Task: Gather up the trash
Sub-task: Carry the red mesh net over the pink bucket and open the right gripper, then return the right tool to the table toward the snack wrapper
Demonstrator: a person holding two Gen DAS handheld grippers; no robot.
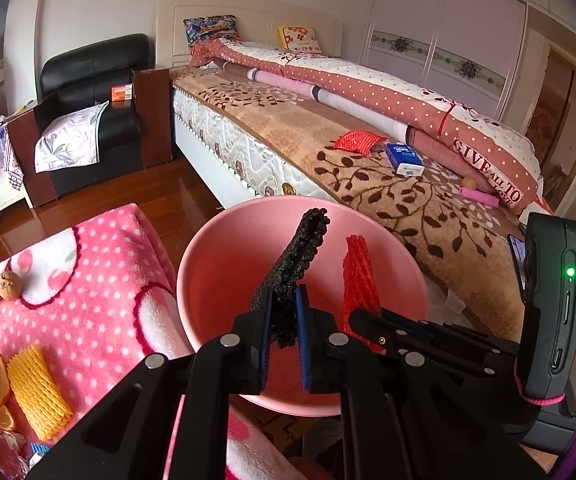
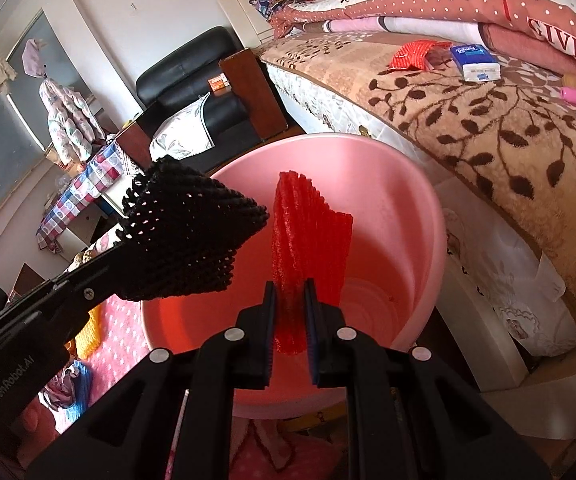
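Note:
My left gripper (image 1: 282, 312) is shut on a black foam net sleeve (image 1: 299, 256) and holds it over the pink bucket (image 1: 224, 256). My right gripper (image 2: 289, 304) is shut on a red foam net sleeve (image 2: 307, 236) and holds it over the same bucket (image 2: 399, 200). The black sleeve (image 2: 184, 236) and the left gripper show at the left of the right wrist view. The red sleeve (image 1: 359, 276) and the right gripper show at the right of the left wrist view. Both sleeves stand upright above the bucket's opening.
A pink dotted blanket (image 1: 100, 280) at the left bears two walnuts (image 1: 0, 286), a yellow foam net (image 1: 36, 390) and orange peel. The bed (image 1: 387, 188) holds a red wrapper (image 1: 357, 141), a blue tissue pack (image 1: 404, 158) and a pink object (image 1: 479, 196). A black armchair (image 1: 92, 80) stands behind.

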